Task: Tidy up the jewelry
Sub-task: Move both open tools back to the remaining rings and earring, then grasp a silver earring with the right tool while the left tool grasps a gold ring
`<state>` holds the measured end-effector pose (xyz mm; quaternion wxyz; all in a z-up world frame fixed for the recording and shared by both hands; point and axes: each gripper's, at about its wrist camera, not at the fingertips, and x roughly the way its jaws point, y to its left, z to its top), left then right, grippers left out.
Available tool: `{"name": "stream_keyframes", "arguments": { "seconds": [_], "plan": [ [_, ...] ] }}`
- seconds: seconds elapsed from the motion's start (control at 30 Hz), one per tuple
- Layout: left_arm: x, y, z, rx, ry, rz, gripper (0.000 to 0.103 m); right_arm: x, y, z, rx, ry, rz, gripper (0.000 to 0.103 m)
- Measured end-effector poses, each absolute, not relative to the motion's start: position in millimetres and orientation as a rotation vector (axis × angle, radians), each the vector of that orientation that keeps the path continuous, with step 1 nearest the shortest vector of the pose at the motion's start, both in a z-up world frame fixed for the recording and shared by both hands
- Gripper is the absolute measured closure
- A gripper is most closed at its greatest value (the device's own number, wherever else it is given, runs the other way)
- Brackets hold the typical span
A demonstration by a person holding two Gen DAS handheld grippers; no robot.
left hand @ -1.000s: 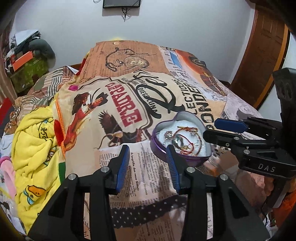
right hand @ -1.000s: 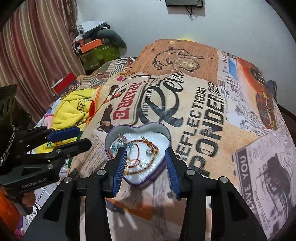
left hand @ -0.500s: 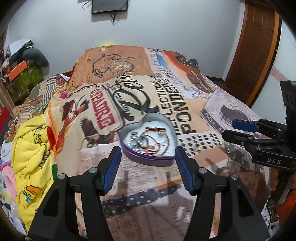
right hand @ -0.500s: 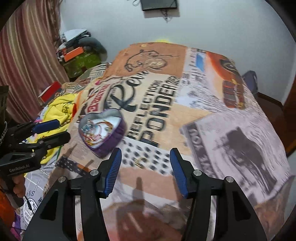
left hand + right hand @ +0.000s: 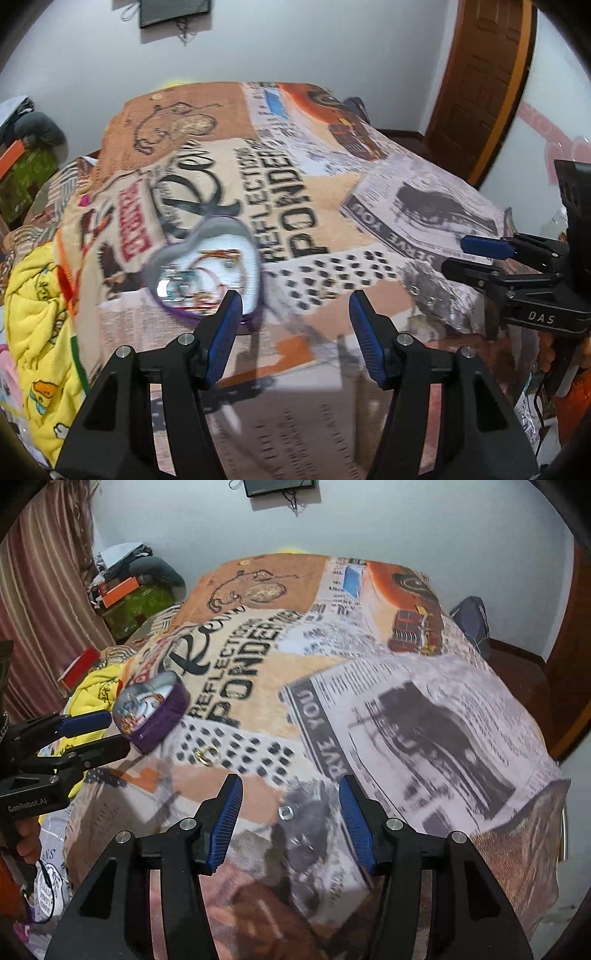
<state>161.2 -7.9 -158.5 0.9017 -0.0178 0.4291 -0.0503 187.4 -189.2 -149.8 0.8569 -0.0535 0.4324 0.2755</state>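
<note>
Both grippers hover with jaws spread and empty: the right gripper [image 5: 288,819] sits over a small silver ring [image 5: 285,812] on the printed blanket [image 5: 406,709]. Ahead-left of it lies a gold ring [image 5: 207,755]. Farther left, the purple heart-shaped tin [image 5: 207,273] of jewelry sits just ahead-left of the left gripper [image 5: 295,332].

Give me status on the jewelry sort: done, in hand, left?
Done: bracelets already lie in the heart-shaped tin. In hand: nothing; left gripper and right gripper are both open and empty. Left: a gold ring and a small silver ring sit loose on the bedspread, outside the tin.
</note>
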Motion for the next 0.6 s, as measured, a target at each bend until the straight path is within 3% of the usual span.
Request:
{"name": "stream_keyframes", "arguments": {
  "seconds": [0.37,0.6],
  "plan": [
    [171,-40,-192,-0.032,0.982,-0.167,0.044,192,-193,-179,-0.102,0.961,0.617,0.053],
    [169,-27,-198,-0.054,0.992,-0.147,0.044,192,-185,-192,-0.084,0.987,0.657,0.065]
  ]
}}
